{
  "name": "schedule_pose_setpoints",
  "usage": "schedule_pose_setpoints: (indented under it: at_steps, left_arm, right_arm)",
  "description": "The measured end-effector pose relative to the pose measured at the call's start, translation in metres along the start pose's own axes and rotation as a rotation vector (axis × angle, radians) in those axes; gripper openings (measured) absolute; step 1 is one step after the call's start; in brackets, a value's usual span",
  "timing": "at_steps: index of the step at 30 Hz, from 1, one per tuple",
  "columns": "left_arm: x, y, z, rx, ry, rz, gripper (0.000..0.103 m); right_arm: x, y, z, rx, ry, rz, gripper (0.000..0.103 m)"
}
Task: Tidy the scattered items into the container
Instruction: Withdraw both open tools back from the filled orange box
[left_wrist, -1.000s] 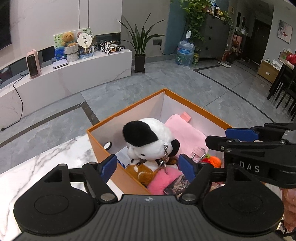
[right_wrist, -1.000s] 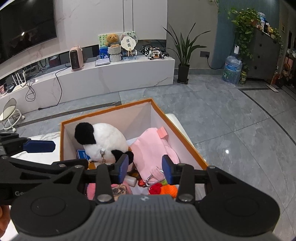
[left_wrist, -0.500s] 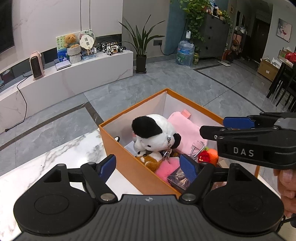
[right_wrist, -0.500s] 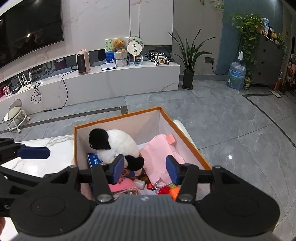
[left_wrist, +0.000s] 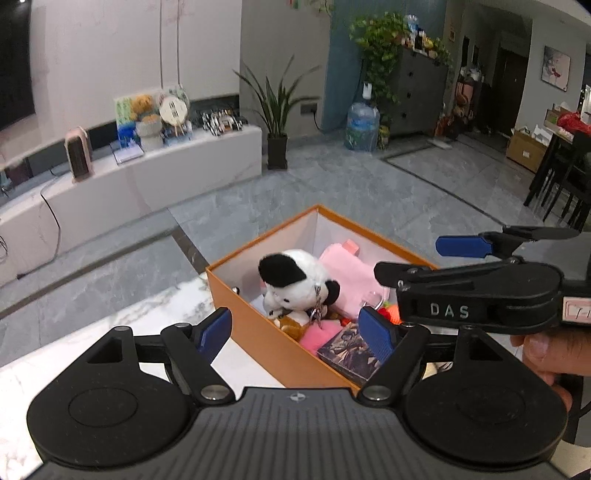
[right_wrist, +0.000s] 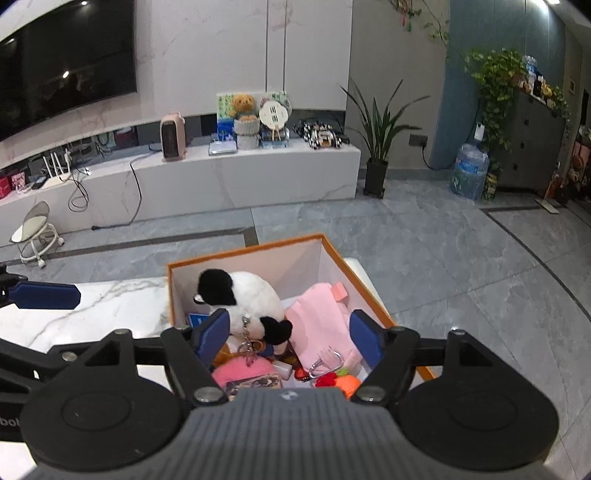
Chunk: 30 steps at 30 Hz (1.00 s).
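In the left wrist view, the left tool (left_wrist: 295, 328) fills the lower half of the frame with its blue-padded fingers spread wide and nothing between them. Behind it, at the centre of the frame, the orange cardboard box with a white lining (left_wrist: 255, 325) stands on the white marble-patterned desk (left_wrist: 110, 325). The box holds the gathered items: a black-and-white panda plush toy (left_wrist: 295, 284) sits upright near the middle, a folded pale pink cloth (left_wrist: 351, 273) lies to its right against the far wall, a bright pink fluffy item (left_wrist: 317, 336) and a small dark picture card box (left_wrist: 349, 354) lie toward the near corner, and a red-and-orange knitted toy (left_wrist: 388, 308) shows at the right. The right tool (left_wrist: 458, 247) reaches in from the right edge of the frame, one blue pad above the box's right rim, held by a hand (left_wrist: 546, 350) at the lower right.

In the right wrist view, the right tool (right_wrist: 288, 334) occupies the lower frame, its fingers apart and empty, hovering over the near end of the box (right_wrist: 365, 291). The panda (right_wrist: 243, 295) is at centre left, the pink cloth (right_wrist: 321, 325) just right of it, touching. A silver metal clip (right_wrist: 325, 360) lies on the cloth's near edge. The left tool's blue fingertip (right_wrist: 44, 295) enters at the left edge, above the desk (right_wrist: 103, 306).
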<state>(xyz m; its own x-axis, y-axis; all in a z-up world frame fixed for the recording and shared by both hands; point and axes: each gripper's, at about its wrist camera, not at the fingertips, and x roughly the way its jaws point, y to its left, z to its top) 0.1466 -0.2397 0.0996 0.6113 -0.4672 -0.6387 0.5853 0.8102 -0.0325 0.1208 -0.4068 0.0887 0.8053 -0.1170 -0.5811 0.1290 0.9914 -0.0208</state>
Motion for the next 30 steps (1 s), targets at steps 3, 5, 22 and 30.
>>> schedule_pose_setpoints:
  at_steps: [3,5,22,30]
  left_arm:
    - [-0.018,-0.005,0.000,-0.005,-0.031,0.012,0.090]
    - [-0.031,-0.008,-0.001,-0.008,-0.050,0.018,0.090]
    - [-0.077,-0.016,-0.050,-0.041,-0.224,0.055,0.098]
    - [-0.096,-0.027,-0.055,-0.023,-0.272,-0.045,0.098]
  right_arm:
    - [-0.015,0.002,-0.002,-0.005,-0.028,0.005,0.084]
    - [-0.026,0.003,-0.005,-0.010,-0.045,0.009,0.085]
    - [-0.076,-0.017,-0.045,0.039,-0.092,-0.009,0.095]
    - [-0.100,-0.029,-0.069,0.120,-0.111,0.002,0.096]
